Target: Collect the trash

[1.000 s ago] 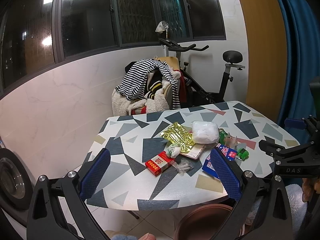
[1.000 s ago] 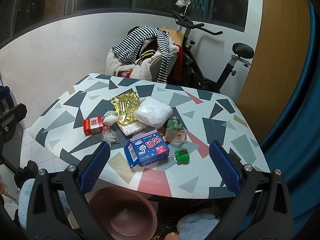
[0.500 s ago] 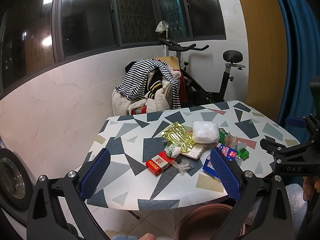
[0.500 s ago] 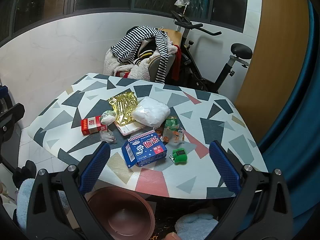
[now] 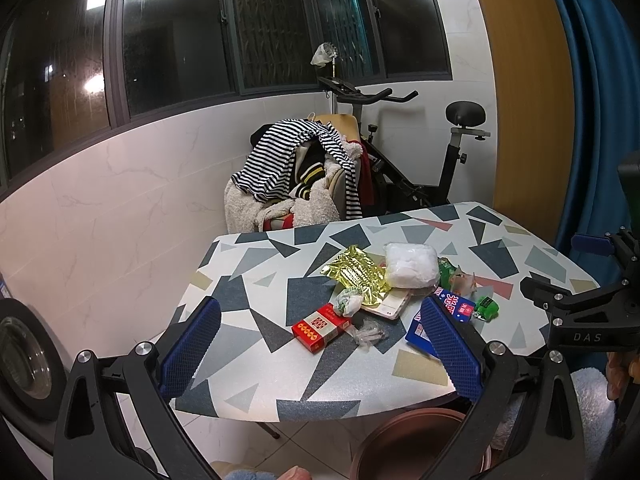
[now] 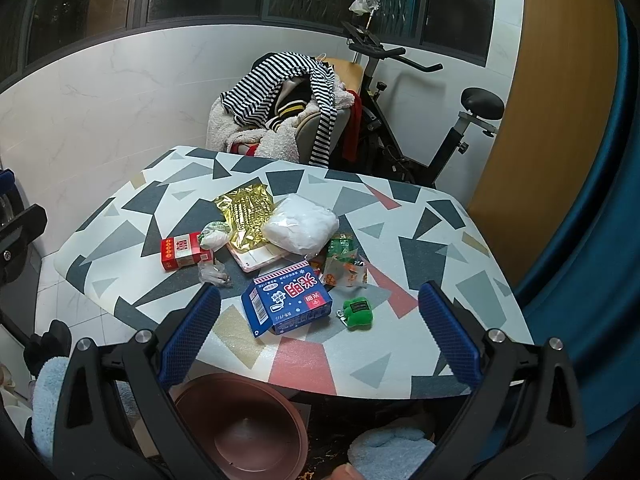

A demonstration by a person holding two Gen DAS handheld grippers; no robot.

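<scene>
Trash lies in a cluster on the patterned table (image 6: 440,248): a blue carton (image 6: 290,300), a red box (image 6: 182,251), a gold foil wrapper (image 6: 246,210), a white plastic bag (image 6: 302,226), a crumpled clear wrapper (image 6: 212,272), snack wrappers (image 6: 344,258) and a small green item (image 6: 358,312). The red box (image 5: 320,326), foil wrapper (image 5: 354,272) and white bag (image 5: 412,266) also show in the left wrist view. My left gripper (image 5: 320,356) is open and empty, short of the table's near edge. My right gripper (image 6: 318,336) is open and empty above the near edge, close to the blue carton.
A brown round bin (image 6: 240,428) stands on the floor under the table's near edge; it also shows in the left wrist view (image 5: 416,444). A chair piled with clothes (image 6: 288,108) and an exercise bike (image 6: 432,120) stand behind the table. A blue curtain (image 6: 592,240) hangs at the right.
Both grippers have shifted slightly; the right wrist view has edged to the right and a little nearer the table. Both stay open and nothing on the table has moved.
</scene>
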